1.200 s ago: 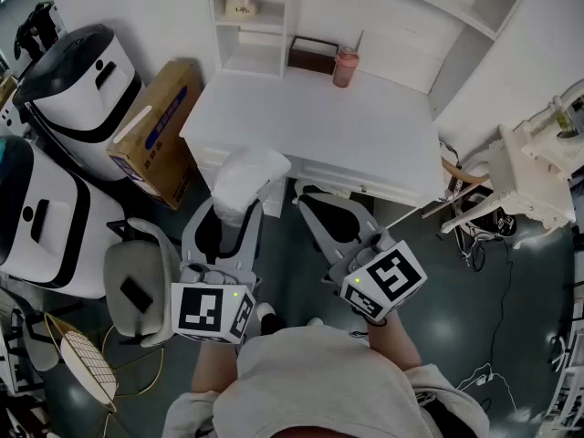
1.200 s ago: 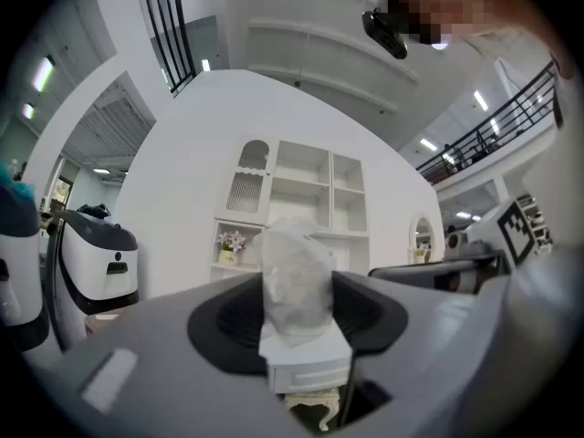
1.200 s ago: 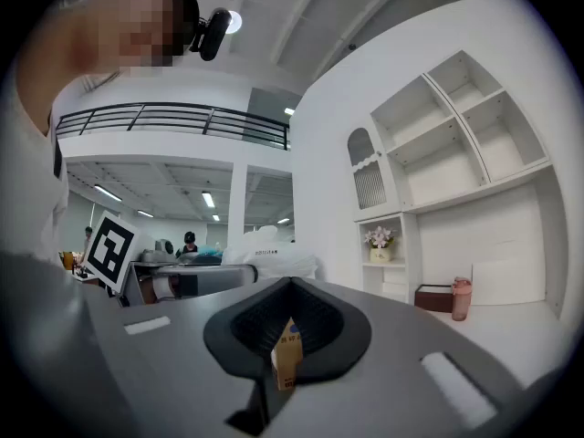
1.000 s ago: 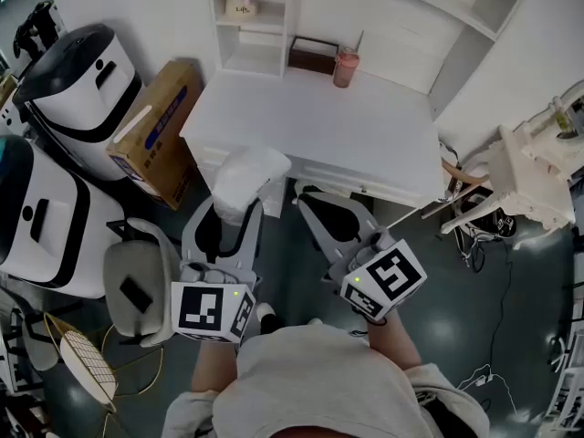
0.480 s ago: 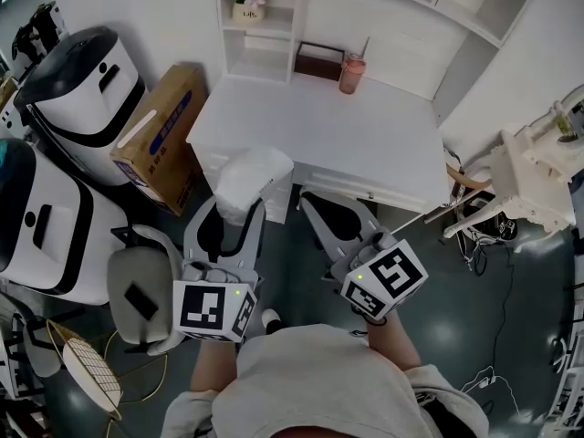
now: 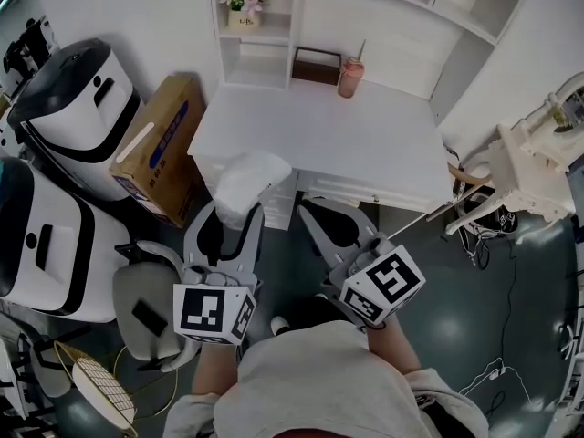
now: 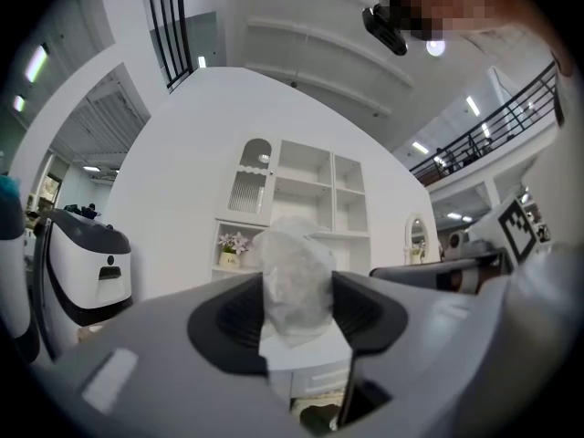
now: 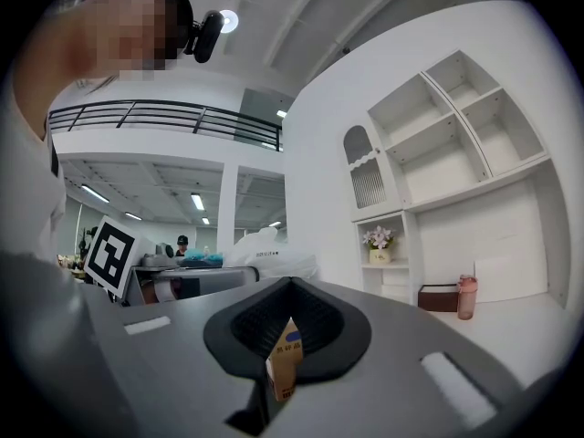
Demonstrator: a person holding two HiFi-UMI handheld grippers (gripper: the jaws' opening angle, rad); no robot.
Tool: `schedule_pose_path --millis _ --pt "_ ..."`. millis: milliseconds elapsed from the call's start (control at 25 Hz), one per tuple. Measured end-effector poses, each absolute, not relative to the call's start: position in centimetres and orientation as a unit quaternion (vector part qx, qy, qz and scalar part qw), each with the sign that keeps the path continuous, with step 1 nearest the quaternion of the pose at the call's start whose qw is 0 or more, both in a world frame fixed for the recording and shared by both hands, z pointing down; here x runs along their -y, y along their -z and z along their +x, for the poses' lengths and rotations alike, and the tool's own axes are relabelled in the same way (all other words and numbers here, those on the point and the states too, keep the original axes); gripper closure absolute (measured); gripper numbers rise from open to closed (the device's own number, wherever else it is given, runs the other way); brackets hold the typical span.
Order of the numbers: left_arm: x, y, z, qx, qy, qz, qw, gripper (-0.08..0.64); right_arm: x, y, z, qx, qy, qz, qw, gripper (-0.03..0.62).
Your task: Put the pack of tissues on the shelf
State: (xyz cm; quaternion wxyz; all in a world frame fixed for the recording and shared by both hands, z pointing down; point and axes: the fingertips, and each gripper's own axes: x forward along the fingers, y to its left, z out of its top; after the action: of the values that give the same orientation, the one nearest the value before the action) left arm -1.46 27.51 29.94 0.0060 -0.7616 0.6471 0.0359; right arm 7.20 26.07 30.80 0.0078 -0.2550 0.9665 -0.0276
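The white worktop (image 6: 365, 144) stands under a white shelf (image 6: 258, 36). Beside it leans a cardboard box (image 6: 160, 149), its blue print too small to read. The left hand-held gripper (image 6: 232, 210) clamps the pack of tissues (image 6: 248, 179) at the worktop's near edge. The right hand-held gripper (image 8: 290, 288) is closed and empty. The flowerpot (image 6: 242, 18) label is illegible.

Pink tumbler (image 6: 349, 78) sits right next to a brown box (image 6: 317, 65) at the back of the white desk (image 6: 365, 144). A cardboard box (image 6: 155, 149) sits tilted just left of it.
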Motion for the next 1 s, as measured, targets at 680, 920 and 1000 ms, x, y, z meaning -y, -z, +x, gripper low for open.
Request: schedule_pose_path --millis 680,920,1000 --pt "-18.4 -29.0 -5.1 -0.667 -0.049 -0.744 0.01 0.367 -16.3 -30.2 3.1 -0.975 0.027 -0.219 0.013 0.592" --pt "-14.8 -28.5 -5.3 -0.675 -0.054 -0.736 0.014 0.367 -12.5 -29.7 2.7 -0.978 0.022 -0.206 0.011 0.592" --pt "-13.6 -28.3 -5.3 -0.677 -0.055 -0.734 0.015 0.367 -11.2 -29.5 2.7 -0.979 0.021 -0.203 0.011 0.592"
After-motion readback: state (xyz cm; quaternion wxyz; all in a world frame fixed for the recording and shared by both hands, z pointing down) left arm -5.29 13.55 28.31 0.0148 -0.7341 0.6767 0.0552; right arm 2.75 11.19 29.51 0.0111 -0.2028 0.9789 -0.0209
